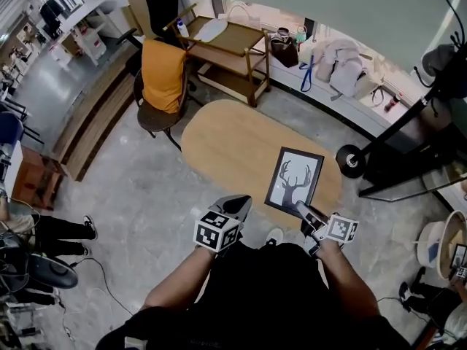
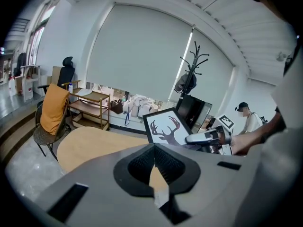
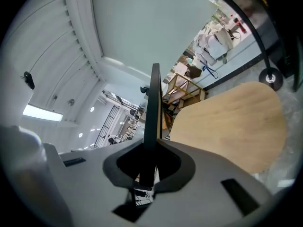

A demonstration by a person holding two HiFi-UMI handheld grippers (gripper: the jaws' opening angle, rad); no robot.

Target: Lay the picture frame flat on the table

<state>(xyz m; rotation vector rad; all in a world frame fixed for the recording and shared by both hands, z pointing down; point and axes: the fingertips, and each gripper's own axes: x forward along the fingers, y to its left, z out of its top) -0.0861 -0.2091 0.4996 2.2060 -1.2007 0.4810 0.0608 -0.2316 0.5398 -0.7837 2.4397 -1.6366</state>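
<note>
Picture frame [image 1: 294, 179], lower edge clamped in right gripper [image 1: 304, 212] over near end of table [image 1: 226, 137]; left gripper [image 1: 238, 208] closed, nearby.

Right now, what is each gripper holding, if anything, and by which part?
The right gripper is shut on the picture frame, pinching its lower edge near the right corner. The left gripper is shut with nothing in it.

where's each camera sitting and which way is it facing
Head view: on the person's head, steeply down at table and frame; arms, left gripper, right gripper show.
Left gripper view: on that gripper, facing across the table to the frame; shut jaws show.
Right gripper view: on that gripper, along jaws clamping the frame edge-on.
All share frame and table.
</note>
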